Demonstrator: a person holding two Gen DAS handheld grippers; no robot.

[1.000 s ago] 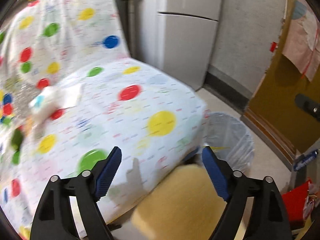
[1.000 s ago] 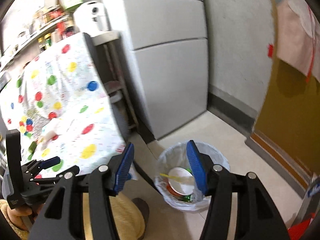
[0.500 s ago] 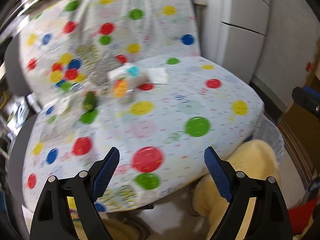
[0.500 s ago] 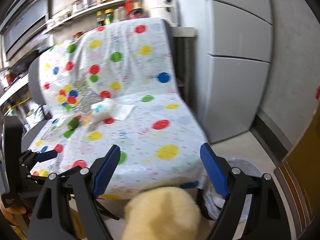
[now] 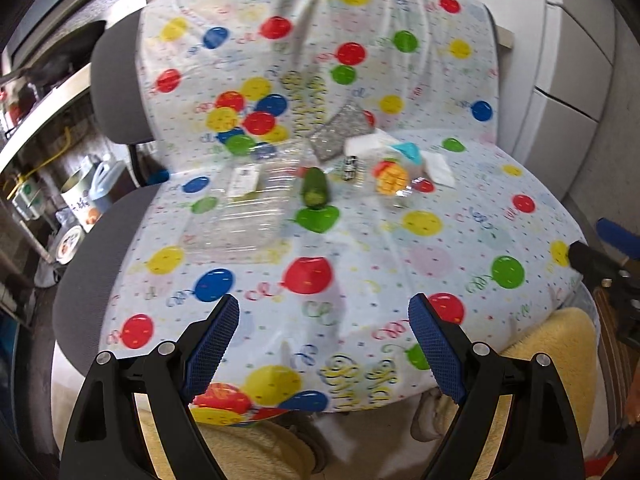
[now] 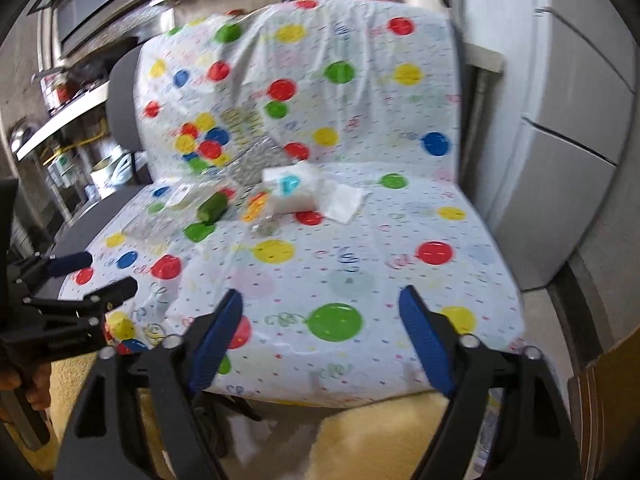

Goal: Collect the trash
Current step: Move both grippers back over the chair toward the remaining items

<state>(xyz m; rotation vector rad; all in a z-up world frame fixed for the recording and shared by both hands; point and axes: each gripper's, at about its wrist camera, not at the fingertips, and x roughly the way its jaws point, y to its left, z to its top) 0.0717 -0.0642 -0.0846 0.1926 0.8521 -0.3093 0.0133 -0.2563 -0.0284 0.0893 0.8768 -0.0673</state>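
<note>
- Both the left gripper and right gripper are held released and empty, apparently readied for picking.
- Trash is clustered at the rear of the chair seat: cucumber piece, clear plastic tray, napkin.

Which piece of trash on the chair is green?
The green cucumber stub, lying mid-seat beside the clear plastic tray. The white tissue pack and white paper napkin beyond it are pale, not green.

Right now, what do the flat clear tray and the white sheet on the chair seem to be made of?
Clear tray: likely thin glossy plastic; the balloon print shows through its ridges. White sheet: probably matte paper tissue, flat, opaque, without shine.
</note>
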